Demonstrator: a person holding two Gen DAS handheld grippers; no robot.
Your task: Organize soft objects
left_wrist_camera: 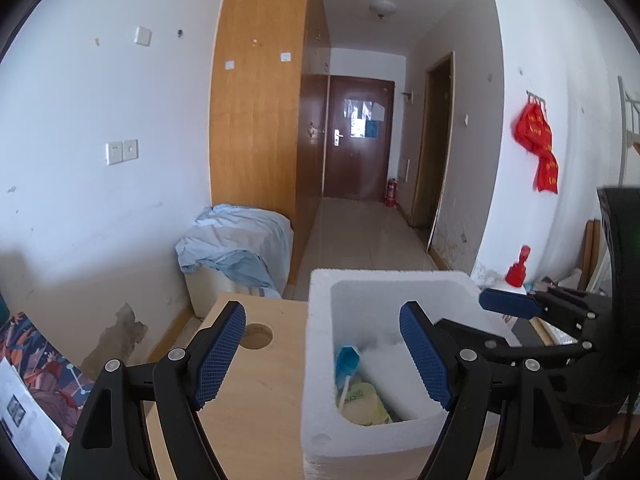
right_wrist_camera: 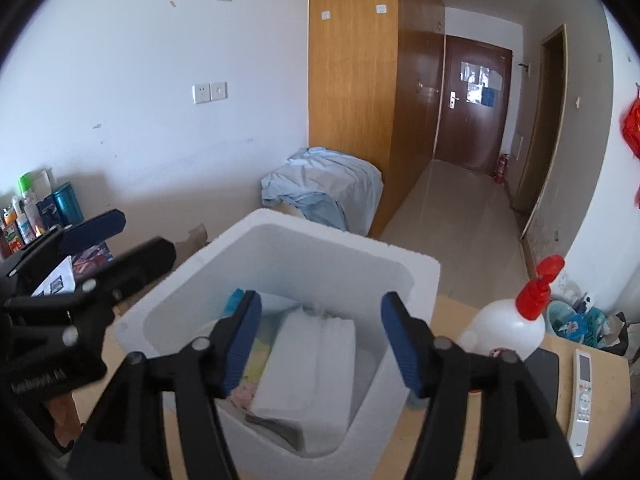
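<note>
Foam box (right_wrist_camera: 404, 280) of white polystyrene sits on a pale wooden table (left_wrist_camera: 256, 396), and both handheld tongs hang over it with jaws spread and nothing between the blue pads. The right gripper (right_wrist_camera: 320, 344) looks straight down into the box, where a folded white cloth pack (right_wrist_camera: 308, 368) lies beside a yellow-green soft packet (right_wrist_camera: 256, 360) — something pink shows at the near edge, too hidden to name. The left gripper (left_wrist_camera: 322, 354) views the same box from its side and catches only the packet (left_wrist_camera: 364, 400) and a blue-wrapped item (left_wrist_camera: 347, 360); the white pack is a blur there. Only the right view shows the white bottle with a red pump (right_wrist_camera: 516, 320) just beside the box, a remote control (right_wrist_camera: 582, 392) and a dark flat pad (right_wrist_camera: 542, 372). Only the left view shows the round hole (left_wrist_camera: 256, 336) cut in the tabletop. Beyond: white scuffed walls, a tall wooden wardrobe (left_wrist_camera: 256, 120), a blue sheet draped over a low unit (left_wrist_camera: 240, 248), a tiled hall running to a dark brown door (left_wrist_camera: 356, 136) — a red fire extinguisher (left_wrist_camera: 391, 192) stands beside it.
</note>
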